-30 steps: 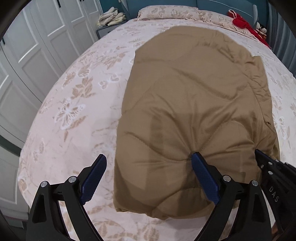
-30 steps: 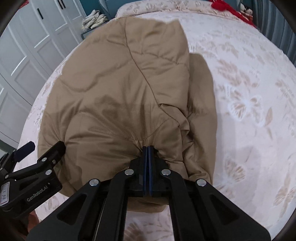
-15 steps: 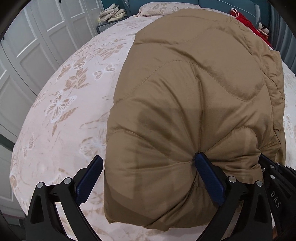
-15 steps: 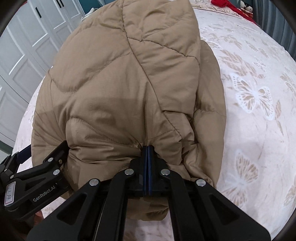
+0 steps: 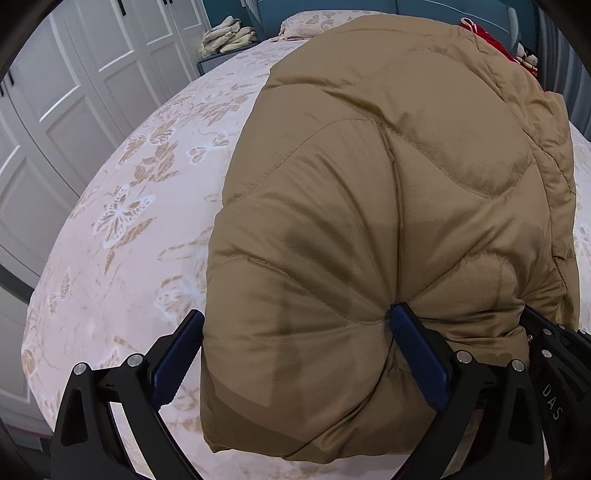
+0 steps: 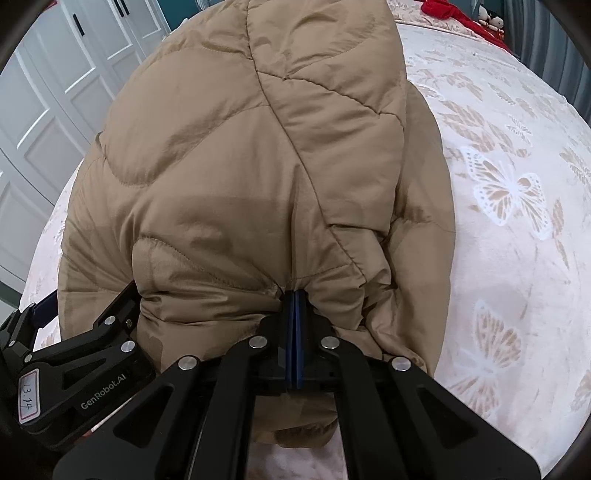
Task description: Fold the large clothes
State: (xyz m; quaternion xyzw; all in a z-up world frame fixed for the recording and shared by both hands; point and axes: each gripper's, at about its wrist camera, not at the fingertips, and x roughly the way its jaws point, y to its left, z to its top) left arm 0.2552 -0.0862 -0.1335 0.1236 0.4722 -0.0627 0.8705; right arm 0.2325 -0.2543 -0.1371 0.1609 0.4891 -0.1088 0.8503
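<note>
In the right wrist view, the right gripper (image 6: pixel 294 306) sits at 6 o'clock of the picture, and its two blue pads are pressed fully together on a pinched fold of the tan quilted jacket (image 6: pixel 236 177), so the fabric gathers in small wrinkles around the tips. In the left wrist view, the left gripper (image 5: pixel 295 345) stands wide apart: its blue finger at 7 o'clock (image 5: pixel 176 360) lies just beside the left edge of the jacket (image 5: pixel 388 206), and the other blue finger at 5 o'clock presses into the top of the padding, where the quilted seams run together in a dimple. The near edge of the jacket bulges between these two fingers, but I cannot tell if they really squeeze it or only rest against it. The black body of the left gripper shows also at 8 o'clock in the right wrist view, touching the jacket. The jacket is folded into a thick bundle and rises from the grippers toward 12 o'clock, over the floral bedspread (image 5: pixel 129 229) with its butterfly pattern. Farther away, white wardrobe doors (image 5: pixel 74 92) stand at 10 o'clock, a pillow (image 5: pixel 314 22) lies at 12 o'clock, and red fabric (image 5: pixel 491 35) is at 1 o'clock.
</note>
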